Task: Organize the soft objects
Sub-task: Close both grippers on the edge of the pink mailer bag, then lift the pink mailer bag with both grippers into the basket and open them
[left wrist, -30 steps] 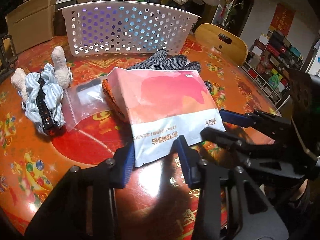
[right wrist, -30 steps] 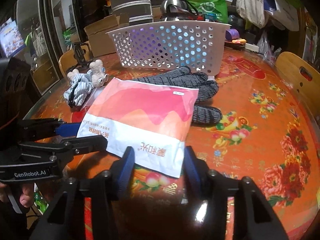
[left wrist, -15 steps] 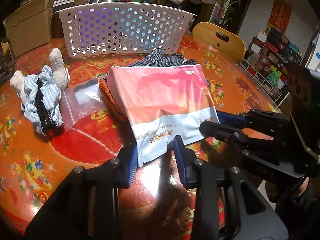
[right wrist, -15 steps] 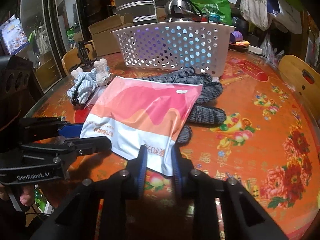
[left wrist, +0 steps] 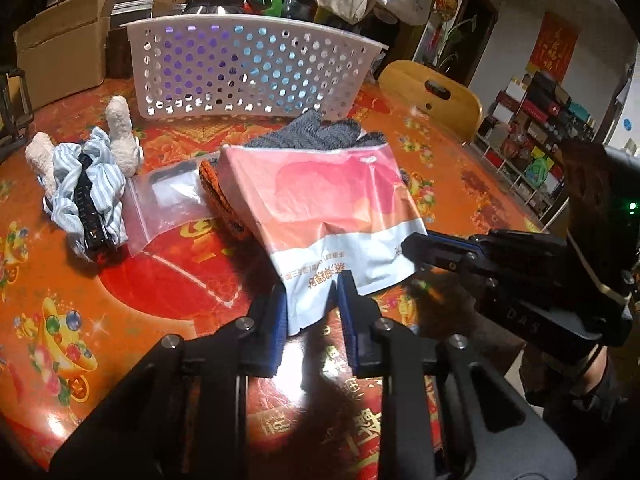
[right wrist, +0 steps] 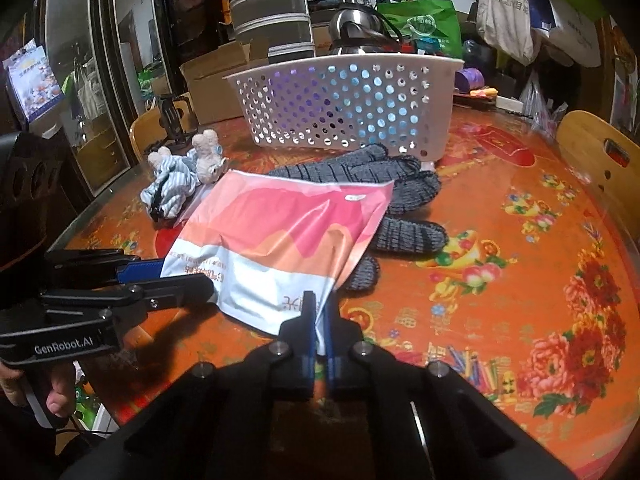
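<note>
While the table [left wrist: 120, 272] is strewn with soft things before the empty-looking basket [left wrist: 252, 68], the step is gripping the pink bag [left wrist: 320, 200] lying over the gloves [right wrist: 404, 184]. Right gripper [right wrist: 318, 312] is clamped on its near corner; left gripper [left wrist: 310, 300] straddles the other edge, jaws apart. Next, I judge: close left, lift together toward the basket.

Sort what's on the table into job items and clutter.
Job: pink packet, grey knitted gloves, orange cloth, striped plush toy, white basket.
Clutter: kettle, cardboard box, zip bag.
</note>
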